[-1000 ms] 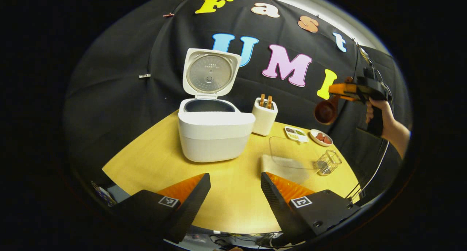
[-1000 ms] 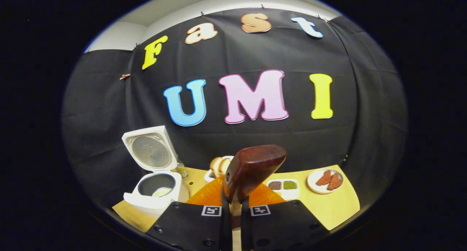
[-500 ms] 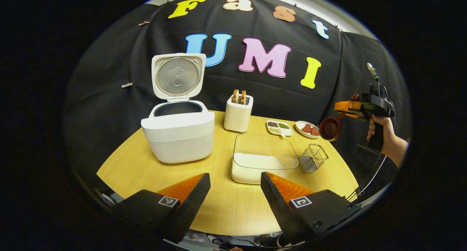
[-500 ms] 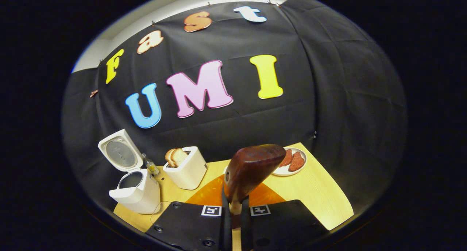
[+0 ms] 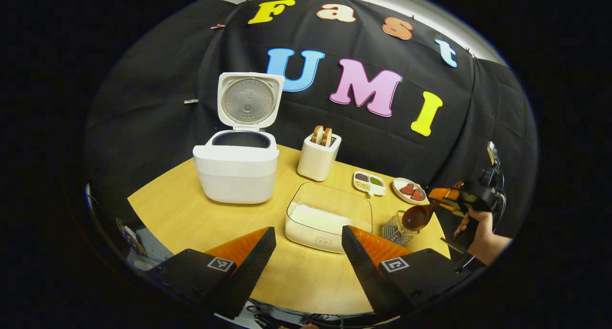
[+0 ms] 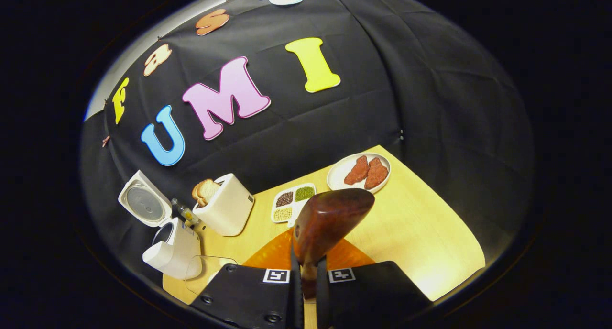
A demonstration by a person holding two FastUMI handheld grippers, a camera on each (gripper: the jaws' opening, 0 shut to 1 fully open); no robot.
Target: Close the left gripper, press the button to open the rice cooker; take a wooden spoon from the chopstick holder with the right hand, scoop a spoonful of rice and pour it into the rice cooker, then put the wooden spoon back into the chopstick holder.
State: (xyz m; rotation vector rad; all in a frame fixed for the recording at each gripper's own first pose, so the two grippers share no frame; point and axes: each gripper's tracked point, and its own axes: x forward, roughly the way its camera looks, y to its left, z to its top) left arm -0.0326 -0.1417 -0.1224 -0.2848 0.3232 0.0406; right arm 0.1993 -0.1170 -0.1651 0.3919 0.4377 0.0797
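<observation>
table (image 5: 191, 224) holds cooker (image 5: 236, 173) at back left, lid (image 5: 248, 99) up, dark pot inside. toaster (image 5: 318, 158) with bread just right of it. tray (image 5: 369, 183) with four compartments of grains and plate (image 5: 409, 190) with red pieces sit further right near the back edge. clear box (image 5: 330, 216) with rice in it sits front centre, between cooker and wire holder (image 5: 396, 228). holder is just right of the box, near the table's right edge.

left gripper (image 5: 308, 252) is spread wide, grasping nothing, low over the front edge; the box's front wall lies just beyond the gap between its fingers.

right gripper (image 5: 442, 195) is seen in the left gripper view at far right, held by a hand (image 5: 480, 238), clenched on the handle of the spoon (image 5: 416, 217). spoon bowl hangs just above and right of the holder, apart from it, and overlaps the holder's top in that view. in the right gripper view the fingers (image 6: 294, 290) pinch the spoon (image 6: 330, 219) handle with the bowl sticking up in front, blocking the table centre and part of the tray (image 6: 291, 202). plate (image 6: 359, 172) beyond it, toaster (image 6: 224, 204) and cooker (image 6: 174, 250) off left, a small bottle (image 6: 184, 213) between them, hard to make out. box corner (image 6: 205, 267) is cut off at bottom left. cannot tell if the spoon holds rice.
</observation>
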